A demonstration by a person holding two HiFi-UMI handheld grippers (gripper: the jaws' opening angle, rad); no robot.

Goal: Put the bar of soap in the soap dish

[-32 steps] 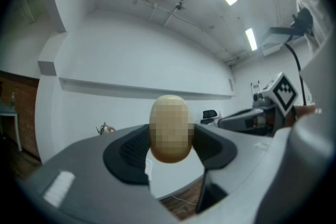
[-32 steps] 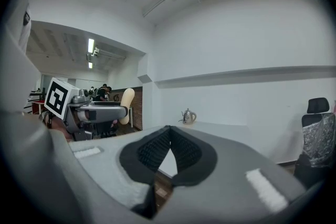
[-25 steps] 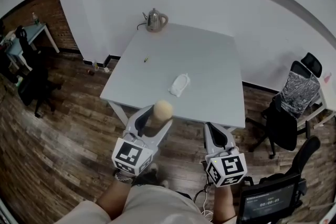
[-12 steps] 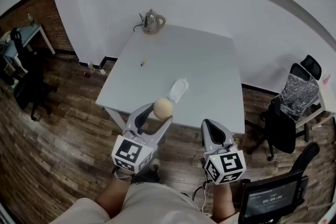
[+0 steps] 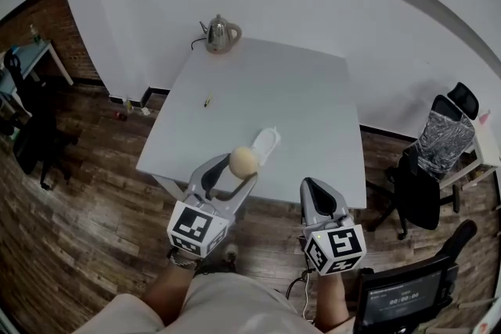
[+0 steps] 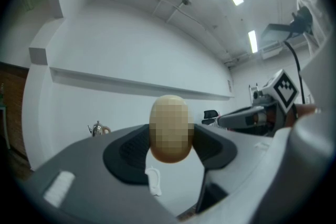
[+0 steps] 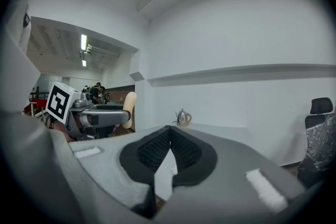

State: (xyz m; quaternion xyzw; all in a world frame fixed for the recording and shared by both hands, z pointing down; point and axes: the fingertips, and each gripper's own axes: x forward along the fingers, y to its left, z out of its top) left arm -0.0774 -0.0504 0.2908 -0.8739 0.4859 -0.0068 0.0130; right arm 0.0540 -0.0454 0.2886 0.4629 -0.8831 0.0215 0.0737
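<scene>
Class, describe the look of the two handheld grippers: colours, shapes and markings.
The left gripper and the right gripper are alike: pale grey, curved plastic jaws lined with black ribbed pads. Behind the jaws, each carries a white cube printed with black square markers.

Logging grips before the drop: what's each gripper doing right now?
Left gripper: closed on the bar of soap.
Right gripper: closed, empty.

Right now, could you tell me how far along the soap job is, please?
Done: the left gripper grips the bar of soap. In hand: it hangs in the air, short of the white soap dish. Left: reach the dish by the table's near edge and set the soap in. The right gripper is shut, empty.
</scene>
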